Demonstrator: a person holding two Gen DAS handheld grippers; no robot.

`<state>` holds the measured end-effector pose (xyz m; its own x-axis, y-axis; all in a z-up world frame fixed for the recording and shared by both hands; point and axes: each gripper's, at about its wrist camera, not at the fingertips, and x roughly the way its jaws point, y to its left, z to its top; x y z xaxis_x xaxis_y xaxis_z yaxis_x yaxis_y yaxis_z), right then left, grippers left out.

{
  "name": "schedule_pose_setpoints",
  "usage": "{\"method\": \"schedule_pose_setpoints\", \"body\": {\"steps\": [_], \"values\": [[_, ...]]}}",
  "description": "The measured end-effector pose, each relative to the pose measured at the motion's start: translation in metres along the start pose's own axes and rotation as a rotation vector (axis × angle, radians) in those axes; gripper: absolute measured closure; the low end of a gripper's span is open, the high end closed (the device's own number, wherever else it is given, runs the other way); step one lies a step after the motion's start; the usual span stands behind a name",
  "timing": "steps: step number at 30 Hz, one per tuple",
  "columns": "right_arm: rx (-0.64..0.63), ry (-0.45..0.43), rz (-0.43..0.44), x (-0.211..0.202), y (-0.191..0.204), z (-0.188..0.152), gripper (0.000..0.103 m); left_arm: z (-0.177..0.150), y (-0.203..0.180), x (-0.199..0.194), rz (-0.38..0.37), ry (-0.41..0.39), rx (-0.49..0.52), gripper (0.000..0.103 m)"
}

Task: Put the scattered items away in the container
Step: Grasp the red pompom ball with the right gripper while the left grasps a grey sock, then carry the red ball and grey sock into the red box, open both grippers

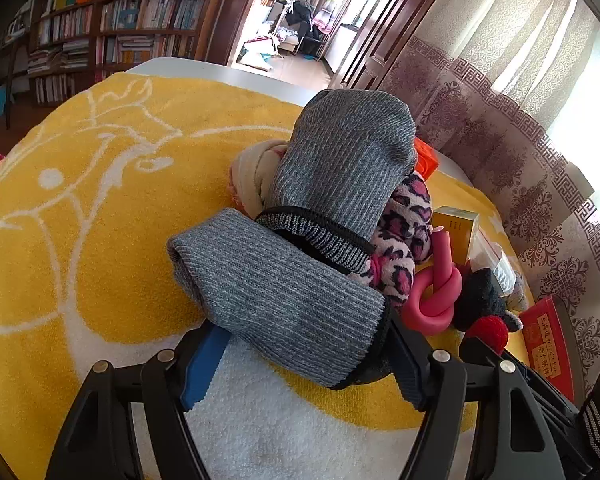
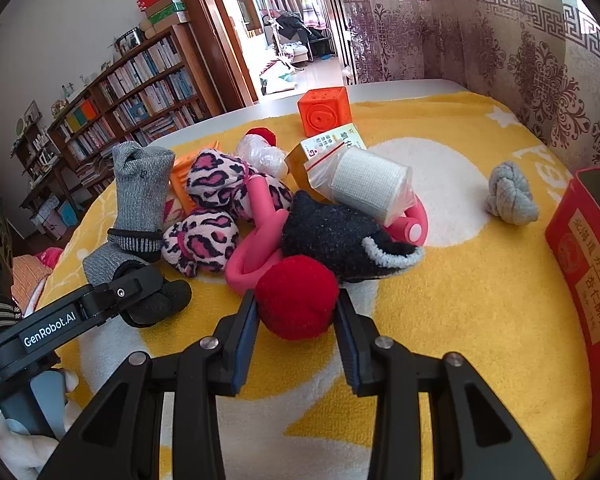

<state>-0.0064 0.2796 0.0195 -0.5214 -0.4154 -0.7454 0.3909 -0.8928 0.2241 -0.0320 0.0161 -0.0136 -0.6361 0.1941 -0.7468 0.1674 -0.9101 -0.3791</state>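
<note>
The red tin [image 2: 584, 256], printed with Chinese characters, is set at the right edge of the yellow towel [image 2: 480, 300]. A grey sock [image 1: 276, 292] is clamped by the left gripper [image 1: 300, 364], marked "GenRobot.AI". A red pompom [image 2: 296, 296] is gripped by the right gripper [image 2: 296, 334].

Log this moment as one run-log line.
left gripper: shut on grey sock | right gripper: shut on red pompom | red box: nothing placed yet

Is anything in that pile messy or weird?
Yes. The grey sock sticks straight up, bent over at its cuff, instead of lying flat. The wrapped white roll leans tilted on top of the pile. Nothing is inside the red box that shows.
</note>
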Motion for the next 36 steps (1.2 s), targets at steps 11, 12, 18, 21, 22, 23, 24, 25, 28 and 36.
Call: {"method": "schedule_pose_setpoints", "body": {"steps": [11,12,18,21,22,23,24,25,28,36], "values": [[-0.012,-0.072,-0.004,-0.014,0.003,0.001,0.063,-0.013,-0.011,-0.049,-0.022,-0.173,0.114,0.039],[-0.014,-0.081,-0.011,-0.016,0.003,0.001,0.063,-0.012,-0.015,-0.048,-0.026,-0.174,0.123,0.039],[0.026,-0.118,-0.010,-0.030,-0.004,0.004,0.063,-0.015,-0.027,-0.053,-0.057,-0.161,0.156,0.039],[0.060,-0.162,-0.024,-0.051,-0.016,0.003,0.063,-0.016,-0.040,-0.058,-0.075,-0.166,0.188,0.039],[0.072,-0.173,-0.032,-0.058,-0.021,0.002,0.063,-0.017,-0.044,-0.060,-0.084,-0.165,0.195,0.039],[0.081,-0.182,-0.044,-0.066,-0.025,0.002,0.063,-0.018,-0.050,-0.061,-0.094,-0.164,0.204,0.039],[0.087,-0.189,-0.061,-0.073,-0.031,0.002,0.063,-0.019,-0.055,-0.062,-0.103,-0.161,0.215,0.039],[0.093,-0.200,-0.081,-0.082,-0.037,0.001,0.063,-0.019,-0.062,-0.062,-0.113,-0.159,0.228,0.039],[0.118,-0.250,-0.136,-0.111,-0.058,-0.001,0.063,-0.023,-0.084,-0.064,-0.150,-0.145,0.271,0.039],[0.260,-0.318,-0.333,-0.171,-0.139,-0.014,0.062,-0.033,-0.170,-0.061,-0.260,-0.112,0.420,0.039]]}}
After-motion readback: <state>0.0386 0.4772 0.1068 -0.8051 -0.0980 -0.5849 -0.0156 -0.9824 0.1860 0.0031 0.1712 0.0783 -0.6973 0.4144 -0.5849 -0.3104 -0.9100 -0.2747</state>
